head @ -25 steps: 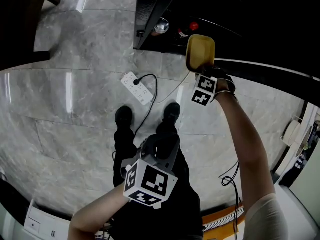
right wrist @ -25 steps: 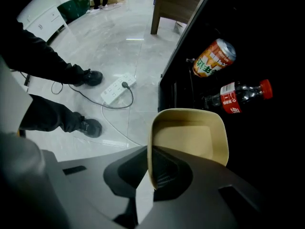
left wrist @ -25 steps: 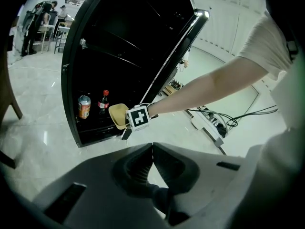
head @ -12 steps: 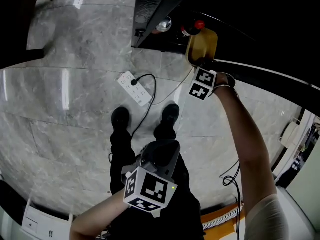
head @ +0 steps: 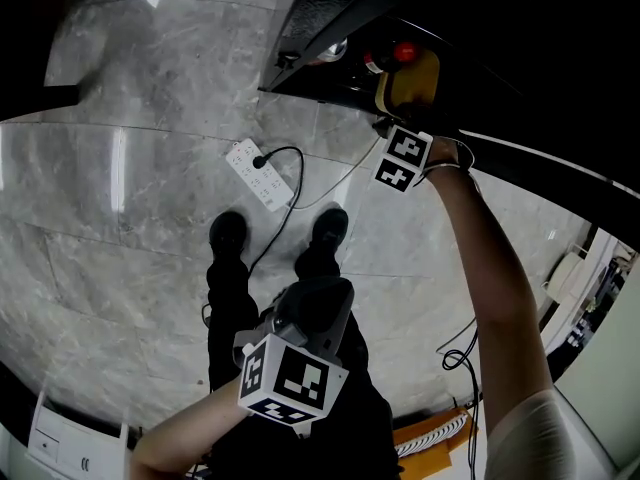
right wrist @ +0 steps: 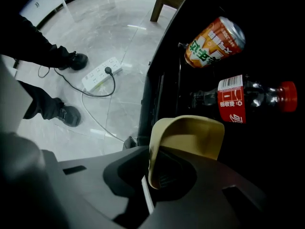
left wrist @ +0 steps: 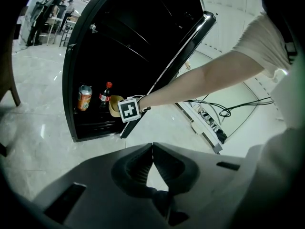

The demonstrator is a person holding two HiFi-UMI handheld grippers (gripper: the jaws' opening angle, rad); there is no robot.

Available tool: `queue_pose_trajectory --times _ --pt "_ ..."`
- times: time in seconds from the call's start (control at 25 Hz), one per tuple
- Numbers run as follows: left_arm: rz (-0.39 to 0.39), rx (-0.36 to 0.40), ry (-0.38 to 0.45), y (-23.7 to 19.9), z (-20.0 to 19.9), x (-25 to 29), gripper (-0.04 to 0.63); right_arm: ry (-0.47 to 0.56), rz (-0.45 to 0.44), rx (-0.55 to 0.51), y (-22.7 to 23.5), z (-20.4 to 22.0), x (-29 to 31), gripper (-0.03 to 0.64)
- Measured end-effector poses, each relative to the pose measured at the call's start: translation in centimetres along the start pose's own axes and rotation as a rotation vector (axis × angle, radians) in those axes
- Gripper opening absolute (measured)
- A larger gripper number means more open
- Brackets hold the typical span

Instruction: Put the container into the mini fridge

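Note:
The yellow container (head: 411, 78) hangs at the mouth of the open black mini fridge (head: 332, 16), tilted, with my right gripper (head: 396, 120) shut on its rim. In the right gripper view the container (right wrist: 192, 136) has one wall pinched between the jaws of that gripper (right wrist: 149, 176), just in front of the fridge's dark inside. My left gripper (head: 316, 306) hangs low over the person's legs, well back from the fridge. Its jaws meet with nothing between them in the left gripper view (left wrist: 152, 148), which also shows the container (left wrist: 114, 107) at the fridge's bottom shelf.
An orange can (right wrist: 214, 41) and a red-capped cola bottle (right wrist: 249, 99) stand inside the fridge, close behind the container. The fridge door (left wrist: 177, 65) stands open to the right. A white power strip (head: 256, 174) with its cable lies on the marble floor near the person's shoes (head: 328, 227).
My right gripper has carried the container further in towards the fridge, close to the red-capped bottle. The left gripper has sunk a little and stays shut.

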State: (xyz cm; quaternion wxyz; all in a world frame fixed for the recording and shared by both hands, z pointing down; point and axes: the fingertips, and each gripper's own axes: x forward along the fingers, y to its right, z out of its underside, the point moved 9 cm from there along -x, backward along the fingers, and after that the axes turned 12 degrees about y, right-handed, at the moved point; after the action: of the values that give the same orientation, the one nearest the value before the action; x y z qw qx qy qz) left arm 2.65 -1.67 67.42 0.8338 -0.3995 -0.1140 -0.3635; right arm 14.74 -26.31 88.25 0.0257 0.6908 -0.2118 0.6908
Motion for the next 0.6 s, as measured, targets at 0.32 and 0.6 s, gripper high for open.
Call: queue_pose_trajectory --times 0.32,0.6 --pt "0.010 0.008 0.002 0.5 0.2 0.1 0.057 -0.039 0.114 0.025 1.3 0.6 -0.3 0.034" --pt "-0.006 0.006 0.007 0.6 0.1 -0.3 0.057 -0.020 0.207 0.063 2.0 1.2 -0.5 0.034"
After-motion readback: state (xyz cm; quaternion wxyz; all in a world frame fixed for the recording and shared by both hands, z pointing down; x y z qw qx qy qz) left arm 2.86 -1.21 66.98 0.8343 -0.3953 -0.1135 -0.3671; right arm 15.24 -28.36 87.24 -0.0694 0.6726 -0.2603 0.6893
